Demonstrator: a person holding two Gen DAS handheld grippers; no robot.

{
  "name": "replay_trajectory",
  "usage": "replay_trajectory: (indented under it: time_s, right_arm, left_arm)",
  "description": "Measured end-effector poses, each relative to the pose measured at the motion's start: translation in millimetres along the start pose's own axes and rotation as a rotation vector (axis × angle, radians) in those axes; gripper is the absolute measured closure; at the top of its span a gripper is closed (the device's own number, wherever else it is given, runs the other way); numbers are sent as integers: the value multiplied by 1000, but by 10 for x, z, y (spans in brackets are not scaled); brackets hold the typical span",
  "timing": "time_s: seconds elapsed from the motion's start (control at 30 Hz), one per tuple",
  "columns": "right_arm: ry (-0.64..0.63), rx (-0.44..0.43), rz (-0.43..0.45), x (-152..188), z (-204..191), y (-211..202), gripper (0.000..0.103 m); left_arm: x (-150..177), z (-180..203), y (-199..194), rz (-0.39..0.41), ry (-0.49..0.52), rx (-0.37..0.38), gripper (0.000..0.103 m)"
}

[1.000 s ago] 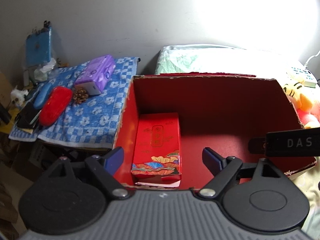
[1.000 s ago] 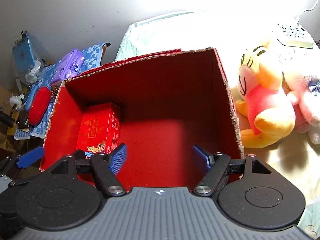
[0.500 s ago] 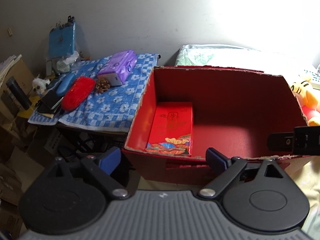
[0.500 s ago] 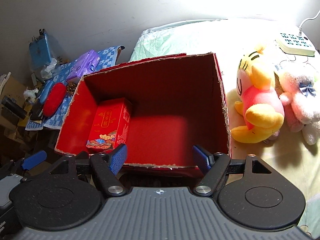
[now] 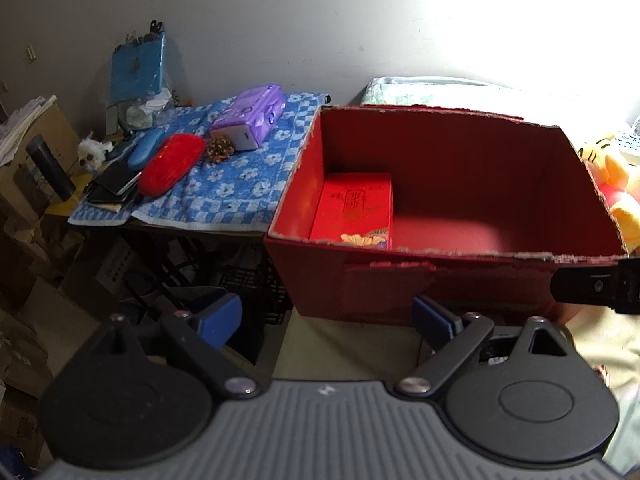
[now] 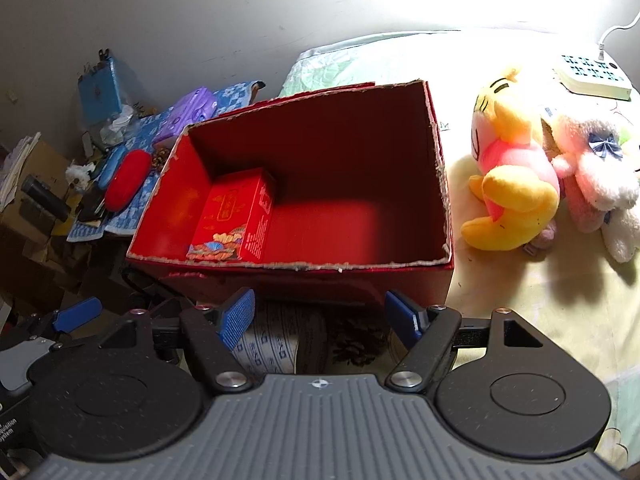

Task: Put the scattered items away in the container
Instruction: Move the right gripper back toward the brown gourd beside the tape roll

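Note:
A large red cardboard box (image 5: 440, 292) (image 6: 436, 168) stands open on the bed, with a red printed carton (image 5: 354, 208) (image 6: 232, 216) lying inside at its left wall. My left gripper (image 5: 326, 320) is open and empty, held in front of the box's near wall. My right gripper (image 6: 320, 316) is open and empty too, just short of the box's near rim. A yellow plush toy (image 6: 512, 176) and a pink-white plush toy (image 6: 596, 168) lie on the bed right of the box. A pine cone (image 6: 360, 340) lies below the right gripper.
Left of the box, a blue flowered cloth (image 5: 224, 196) carries a purple tissue pack (image 5: 250, 116), a pine cone (image 5: 219, 150), a red case (image 5: 172, 164) and a blue case (image 5: 145, 149). A white power strip (image 6: 592, 76) rests at the bed's far right. Cardboard boxes (image 5: 24, 208) crowd the floor at left.
Both grippers have drawn back and up from inside the box; the box now sits farther off, with its near wall showing. Both stay open.

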State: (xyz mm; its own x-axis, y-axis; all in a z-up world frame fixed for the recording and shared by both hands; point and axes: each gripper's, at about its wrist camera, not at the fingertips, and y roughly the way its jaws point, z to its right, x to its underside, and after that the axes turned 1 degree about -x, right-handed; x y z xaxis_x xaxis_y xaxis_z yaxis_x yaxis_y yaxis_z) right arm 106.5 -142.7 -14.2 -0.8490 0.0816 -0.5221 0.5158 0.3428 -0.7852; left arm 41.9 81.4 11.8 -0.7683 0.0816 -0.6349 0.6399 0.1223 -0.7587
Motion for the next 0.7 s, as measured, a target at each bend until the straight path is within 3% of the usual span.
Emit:
replay_trajectory:
  time_s: [0.13,0.43,0.7]
  right_arm:
    - [-35,-43,-27,153,79,30,29]
    - [-132,-110,-145,514,225,247,31]
    - [-147,-142,-177,612,217,341,32]
  left_arm:
    - [244,-109,-25,-25,-3,23,11]
    - [839,-126,-34,-134,51,155,17]
    - [989,54,1,-181,86,206,17]
